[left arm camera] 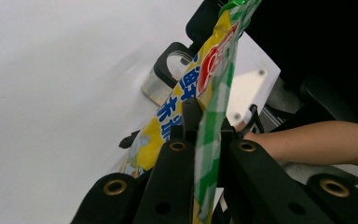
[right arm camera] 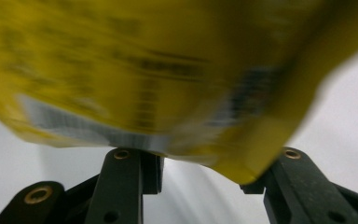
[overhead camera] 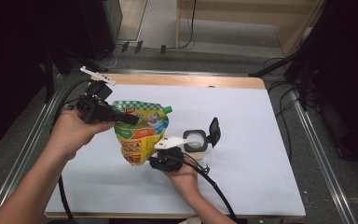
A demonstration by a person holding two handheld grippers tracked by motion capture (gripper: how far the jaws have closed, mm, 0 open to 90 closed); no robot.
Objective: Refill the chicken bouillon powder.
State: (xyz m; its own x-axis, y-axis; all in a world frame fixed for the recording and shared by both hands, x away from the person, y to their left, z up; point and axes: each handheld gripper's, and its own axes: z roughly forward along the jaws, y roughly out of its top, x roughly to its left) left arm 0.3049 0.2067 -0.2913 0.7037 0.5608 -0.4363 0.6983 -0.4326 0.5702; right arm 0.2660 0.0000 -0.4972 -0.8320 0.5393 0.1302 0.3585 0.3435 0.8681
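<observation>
Clearly held aloft over the white table (overhead camera: 242, 186): one yellow-green spout pouch (overhead camera: 142, 133), blue characters and a red logo printed on it, too small to read; clamped near its top edge by the left gripper (overhead camera: 129, 119); bottom corner between the parted jaws of the right gripper (overhead camera: 161, 161), pads not pressing; one clear jar (overhead camera: 196, 142), black lid flipped open, just beside; open room right.

1. The spouted pouch (overhead camera: 142, 133) is yellow, with green check along its upper edge, blue lettering, a red logo patch and a green cap.
2. Both grippers (overhead camera: 129, 118) (overhead camera: 161, 156) are black, with brass-coloured rivets on the jaws.
3. The table sheet (overhead camera: 242, 116) is plain white, edged by light wood.
4. The small container (overhead camera: 196, 141) is clear, with a black flip lid.
</observation>
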